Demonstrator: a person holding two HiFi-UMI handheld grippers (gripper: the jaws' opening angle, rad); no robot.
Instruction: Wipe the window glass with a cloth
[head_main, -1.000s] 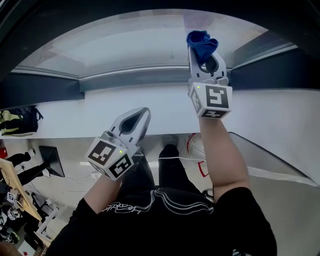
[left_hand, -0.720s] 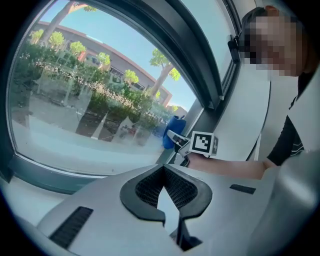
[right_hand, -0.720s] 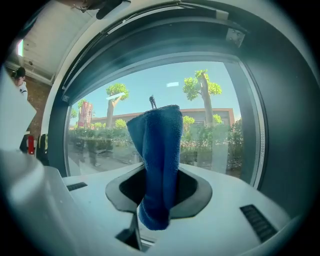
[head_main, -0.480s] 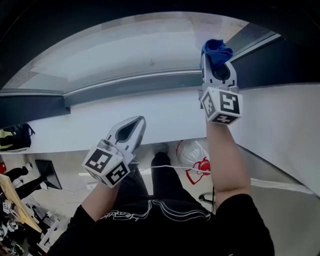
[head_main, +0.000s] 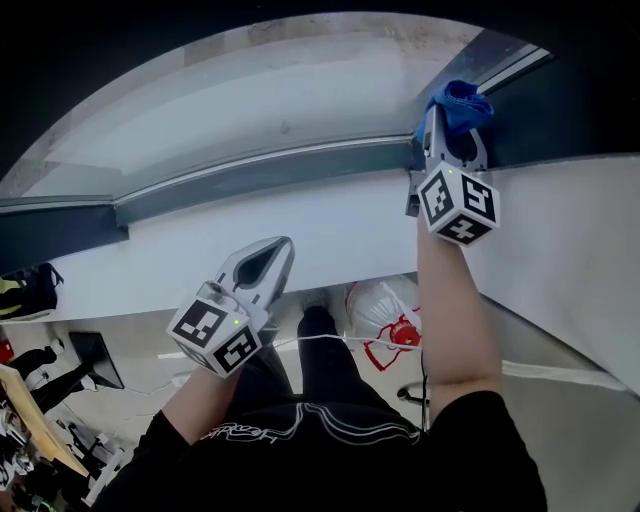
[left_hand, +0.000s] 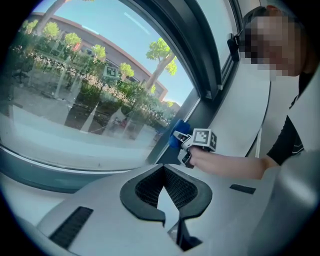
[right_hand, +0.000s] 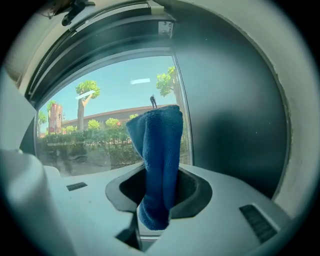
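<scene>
One blue cloth (right_hand: 157, 165) is clamped in the right gripper (head_main: 452, 128) at the far right edge of the glass (head_main: 250, 100), seemingly touching it, beside the dark frame (right_hand: 235, 125). The left gripper (head_main: 280, 246), jaws together and empty, hangs nearer over the sill (head_main: 330, 225).

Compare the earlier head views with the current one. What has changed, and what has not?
The right tool, shut on the cloth, slid right across the glass to the frame at its right edge. The left tool stayed low, shut and empty; the cloth stayed clamped.
</scene>
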